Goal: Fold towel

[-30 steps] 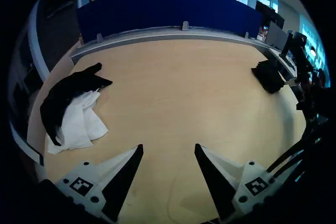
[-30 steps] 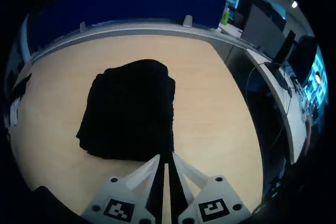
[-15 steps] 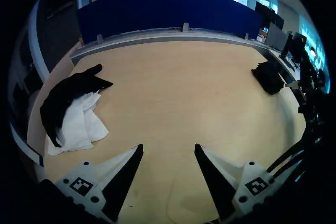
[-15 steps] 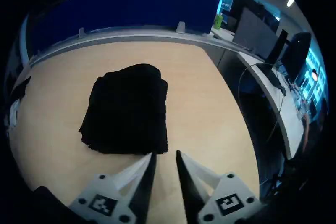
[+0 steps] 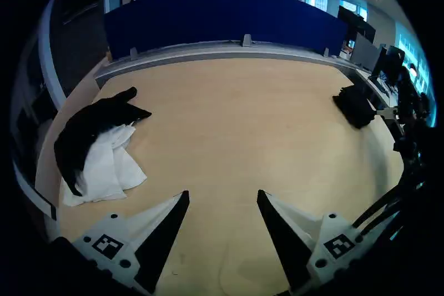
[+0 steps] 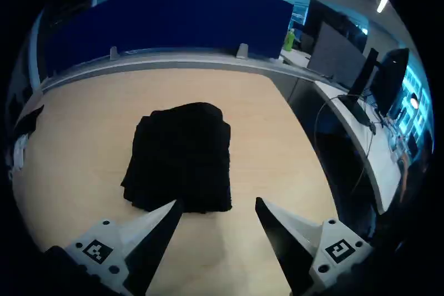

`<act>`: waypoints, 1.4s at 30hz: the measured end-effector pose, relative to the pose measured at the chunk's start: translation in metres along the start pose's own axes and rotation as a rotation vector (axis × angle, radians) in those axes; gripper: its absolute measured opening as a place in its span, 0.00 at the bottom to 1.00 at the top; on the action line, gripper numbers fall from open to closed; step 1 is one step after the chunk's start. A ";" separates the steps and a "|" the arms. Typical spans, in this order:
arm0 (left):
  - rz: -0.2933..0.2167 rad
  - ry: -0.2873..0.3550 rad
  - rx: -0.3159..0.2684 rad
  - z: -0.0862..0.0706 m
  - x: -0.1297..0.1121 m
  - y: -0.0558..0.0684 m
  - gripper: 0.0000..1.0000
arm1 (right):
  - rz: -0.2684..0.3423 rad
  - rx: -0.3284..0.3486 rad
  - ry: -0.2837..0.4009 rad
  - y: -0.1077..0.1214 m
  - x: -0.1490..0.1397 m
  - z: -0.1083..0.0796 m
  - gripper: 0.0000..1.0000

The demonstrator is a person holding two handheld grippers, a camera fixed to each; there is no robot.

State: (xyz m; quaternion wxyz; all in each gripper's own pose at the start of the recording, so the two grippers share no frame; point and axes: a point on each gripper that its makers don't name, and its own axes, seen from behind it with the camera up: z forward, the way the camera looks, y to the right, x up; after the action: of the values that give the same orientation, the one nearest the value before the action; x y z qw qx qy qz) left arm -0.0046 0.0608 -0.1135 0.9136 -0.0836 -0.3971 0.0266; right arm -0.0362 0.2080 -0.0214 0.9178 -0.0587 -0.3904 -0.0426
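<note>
Folding looks finished for the black towel (image 6: 183, 157). In the right gripper view it lies as a compact, layered rectangle on the wooden surface (image 6: 83, 129), flat, with no loose corner showing. The right hand-held gripper (image 6: 218, 201) stands at the towel's near edge with its fingers spread wide and nothing between them. The finger at 7 o'clock overlaps that edge in the picture, but I cannot tell whether it touches. The left hand-held gripper (image 5: 222, 191) is likewise spread wide and empty, above bare wood and well apart from any cloth.

As for what is left, a crumpled pile (image 5: 94, 146) of 1 black cloth draped over 1 white cloth sits unfolded at 9 o'clock in the left gripper view, near the surface's left edge. If those belong to the job, I judge they come next. For the black towel itself, only drawing the right hand-held gripper back seems to remain.

The towel's long axis runs from 6 o'clock to 12 o'clock in the right gripper view, leaning slightly toward 1 o'clock. It points away from the right hand-held gripper toward the blue divider (image 6: 166, 18). Its far end is narrower and rounded, its near end wider and straighter. In the left gripper view what I take for the same towel sits at 3 o'clock, close to the surface's right edge.
</note>
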 end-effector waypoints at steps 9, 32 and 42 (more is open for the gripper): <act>-0.016 0.028 -0.009 0.004 0.008 -0.002 0.91 | -0.004 0.103 0.160 -0.060 0.043 -0.034 1.00; -0.040 0.193 -0.033 0.014 0.061 -0.003 0.91 | 0.027 0.177 0.619 -0.190 0.141 -0.141 1.00; -0.084 0.351 -0.016 0.005 0.094 -0.013 0.90 | 0.022 0.179 0.675 -0.217 0.148 -0.153 1.00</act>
State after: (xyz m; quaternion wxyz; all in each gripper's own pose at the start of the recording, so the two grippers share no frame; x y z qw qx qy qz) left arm 0.0555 0.0592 -0.0403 0.9685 -0.0777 -0.2347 -0.0297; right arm 0.1483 -0.0335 -0.0037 0.9970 0.0352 -0.0665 -0.0155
